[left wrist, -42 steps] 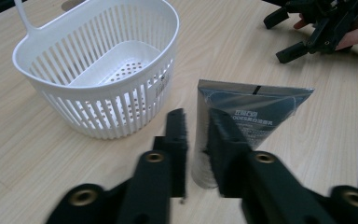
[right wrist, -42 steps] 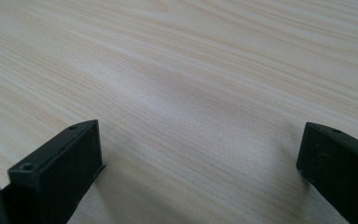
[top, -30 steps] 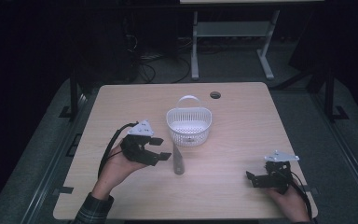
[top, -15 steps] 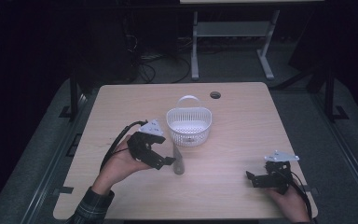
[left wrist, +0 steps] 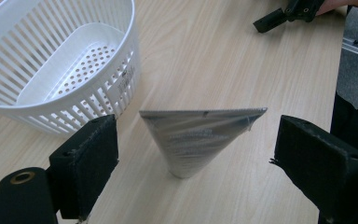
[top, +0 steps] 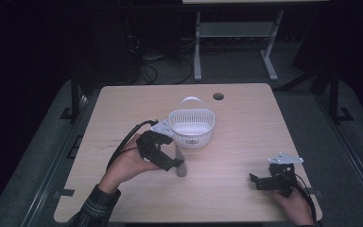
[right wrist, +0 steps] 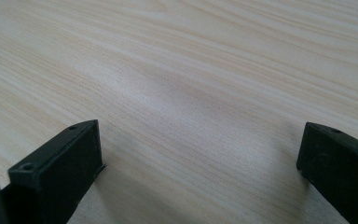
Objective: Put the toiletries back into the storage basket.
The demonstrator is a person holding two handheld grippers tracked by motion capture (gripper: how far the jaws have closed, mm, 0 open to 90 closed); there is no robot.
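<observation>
A silver squeeze tube (top: 181,164) lies on the wooden table (top: 246,132), just in front of a white slatted basket (top: 192,140) with a handle. My left gripper (top: 176,163) is open, tilted down over the tube. In the left gripper view the tube's flat crimped end (left wrist: 200,135) sits between the two spread jaws, touching neither, with the empty basket (left wrist: 9,79) at the upper left. My right gripper (top: 259,181) rests open near the table's front right corner. In the right gripper view its jaws (right wrist: 200,135) have only bare wood between them.
A round cable hole (top: 218,96) sits near the table's far edge. Beyond the table are a metal stand (top: 231,33) and floor cables (top: 165,61). In the left gripper view the other gripper (left wrist: 289,11) is far off at the top right.
My left gripper has shifted right and tipped down so that its jaws now straddle the tube. The right gripper, tube and basket have stayed put.
</observation>
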